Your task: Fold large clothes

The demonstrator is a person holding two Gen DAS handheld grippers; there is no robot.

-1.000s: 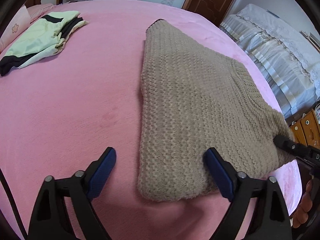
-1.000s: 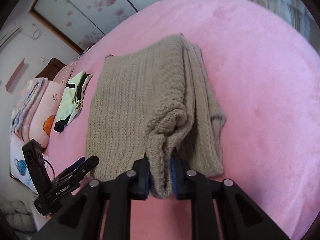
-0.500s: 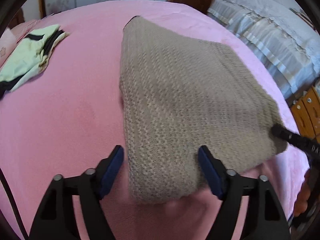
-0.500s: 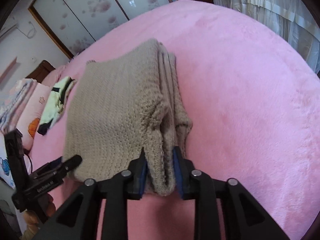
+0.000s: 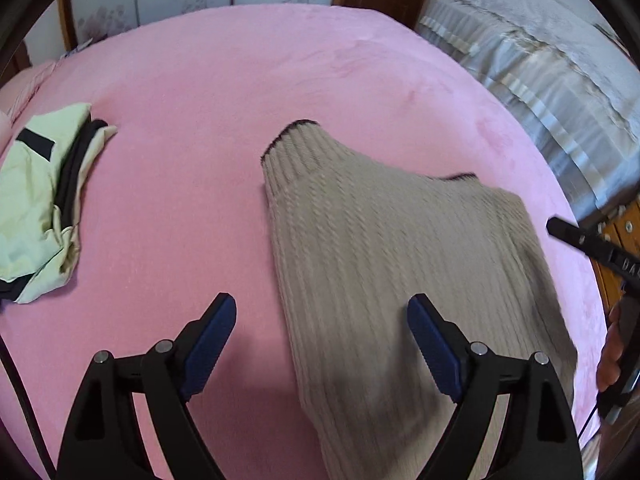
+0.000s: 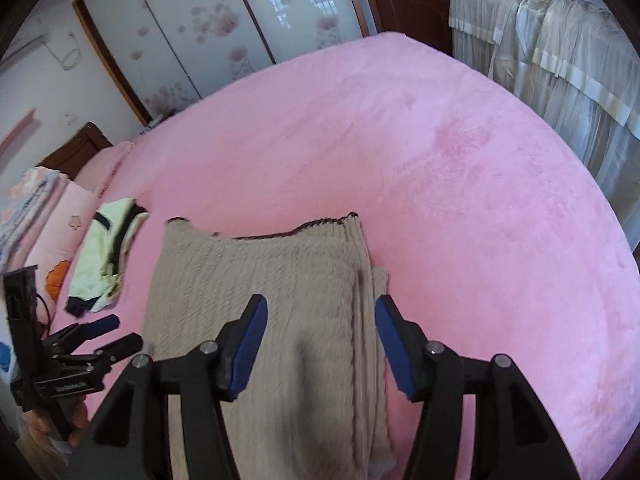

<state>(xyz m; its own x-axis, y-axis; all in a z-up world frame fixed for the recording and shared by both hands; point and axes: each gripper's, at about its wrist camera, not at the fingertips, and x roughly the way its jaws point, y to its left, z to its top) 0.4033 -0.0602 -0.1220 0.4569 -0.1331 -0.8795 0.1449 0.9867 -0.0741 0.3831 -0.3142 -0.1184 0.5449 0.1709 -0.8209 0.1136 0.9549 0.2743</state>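
We've got the sweater (image 6: 280,320) folded lower-center on the pink bed (image 6: 460,200), left gripper (image 5: 320,344) wide & empty, right gripper (image 6: 318,344) just been opening w/ knit below it, nothing pinched, so a pad could snag that loose right-edge layer and undo the fold.

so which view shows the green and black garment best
The left wrist view: the green and black garment lies large and unobstructed at the left on the pink bedspread. The right wrist view shows it small, at the far left beyond the beige knit sweater.
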